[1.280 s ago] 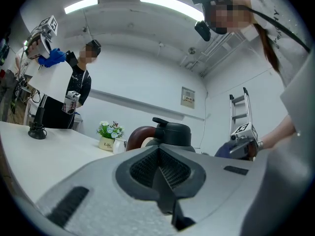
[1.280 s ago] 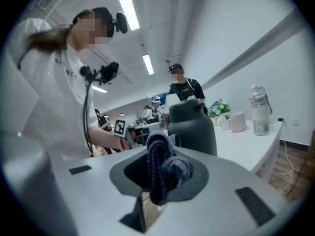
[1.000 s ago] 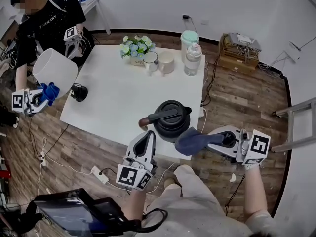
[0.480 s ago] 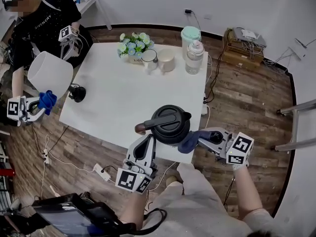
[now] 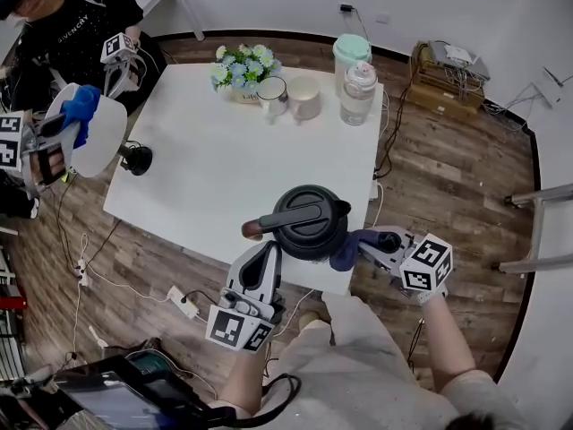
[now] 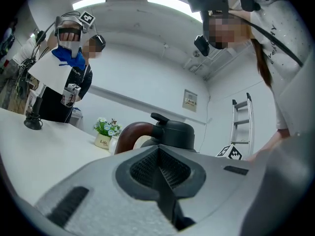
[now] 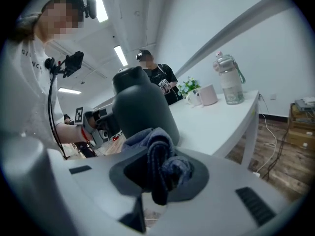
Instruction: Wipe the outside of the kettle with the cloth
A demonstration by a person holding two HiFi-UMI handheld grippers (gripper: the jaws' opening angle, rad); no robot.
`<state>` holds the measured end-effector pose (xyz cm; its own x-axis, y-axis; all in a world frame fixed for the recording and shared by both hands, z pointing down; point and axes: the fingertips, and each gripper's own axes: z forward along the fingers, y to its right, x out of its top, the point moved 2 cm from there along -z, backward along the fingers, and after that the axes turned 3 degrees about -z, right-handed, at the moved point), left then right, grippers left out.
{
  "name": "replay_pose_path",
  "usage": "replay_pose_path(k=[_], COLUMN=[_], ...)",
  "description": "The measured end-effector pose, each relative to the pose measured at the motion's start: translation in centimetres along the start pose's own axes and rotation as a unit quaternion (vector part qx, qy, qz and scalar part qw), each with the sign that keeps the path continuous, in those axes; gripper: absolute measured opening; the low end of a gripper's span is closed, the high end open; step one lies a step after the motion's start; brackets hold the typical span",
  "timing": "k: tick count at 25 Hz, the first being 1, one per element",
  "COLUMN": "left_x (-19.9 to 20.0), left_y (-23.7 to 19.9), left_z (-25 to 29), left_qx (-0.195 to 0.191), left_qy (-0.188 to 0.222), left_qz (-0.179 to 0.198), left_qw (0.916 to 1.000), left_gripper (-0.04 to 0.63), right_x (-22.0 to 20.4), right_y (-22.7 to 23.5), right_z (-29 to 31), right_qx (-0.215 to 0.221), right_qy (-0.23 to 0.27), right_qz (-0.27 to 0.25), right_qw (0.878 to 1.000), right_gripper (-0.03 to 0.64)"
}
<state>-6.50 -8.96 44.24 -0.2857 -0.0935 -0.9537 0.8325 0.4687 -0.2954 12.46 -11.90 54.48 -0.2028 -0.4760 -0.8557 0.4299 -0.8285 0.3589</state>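
Note:
A black kettle (image 5: 309, 224) with a brown-tipped handle (image 5: 252, 230) stands at the near edge of the white table (image 5: 224, 168). My right gripper (image 5: 365, 248) is shut on a dark blue cloth (image 5: 347, 252), which lies against the kettle's lower right side. In the right gripper view the bunched cloth (image 7: 158, 162) fills the jaws, with the kettle (image 7: 142, 109) just beyond. My left gripper (image 5: 270, 251) hangs off the table's near edge below the handle, shut with nothing in it. In the left gripper view the kettle (image 6: 171, 132) and its handle (image 6: 129, 133) rise just ahead of the left gripper (image 6: 159, 157).
At the table's far side stand a flower pot (image 5: 241, 66), two mugs (image 5: 288, 99), a clear bottle (image 5: 358, 94) and a mint-lidded jug (image 5: 350, 55). A person at the left (image 5: 76, 25) holds a white shade (image 5: 89, 137) and blue cloth (image 5: 81, 104). Cables (image 5: 385, 141) lie on the floor.
My right gripper has carried the cloth left, from clear of the kettle to against its right side. The left gripper has held still. The person at the left has raised the white shade.

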Motion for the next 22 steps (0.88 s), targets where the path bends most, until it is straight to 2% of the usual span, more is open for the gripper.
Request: replay_pose_path(k=[4,8,12,16,19,22], left_x=[0.0,0.8,1.4,1.7,1.9,2.0], left_y=[0.2,0.6,1.1,1.7,1.7,1.5], left_z=[0.1,0.0,0.2,0.1,0.2,-0.2], left_qx=[0.002,0.003,0.002,0.003,0.006,0.014], left_qy=[0.000,0.001,-0.001,-0.003,0.001,0.003], left_qz=[-0.004,-0.009,-0.010,-0.008,-0.003,-0.005], left_qw=[1.0000,1.0000,0.9999,1.0000,1.0000,0.9999], left_gripper=[0.008,0.008,0.008,0.008,0.008,0.008], right_x=[-0.9,1.3,5.4,9.5,11.8,13.0], right_y=[0.8,0.3,-0.1,-0.9,-1.5,-2.8], right_z=[-0.1,-1.9,-5.4,-8.5,-9.3,-8.9], right_qx=[-0.033,-0.072,-0.121,-0.173,-0.212,-0.213], right_qy=[-0.032,-0.014,0.069,0.164,0.207,0.231], right_qz=[0.009,-0.018,-0.016,-0.021,-0.038,-0.046], right_qw=[0.999,0.997,0.990,0.971,0.954,0.948], right_gripper=[0.061,0.061,0.061,0.061,0.061,0.061])
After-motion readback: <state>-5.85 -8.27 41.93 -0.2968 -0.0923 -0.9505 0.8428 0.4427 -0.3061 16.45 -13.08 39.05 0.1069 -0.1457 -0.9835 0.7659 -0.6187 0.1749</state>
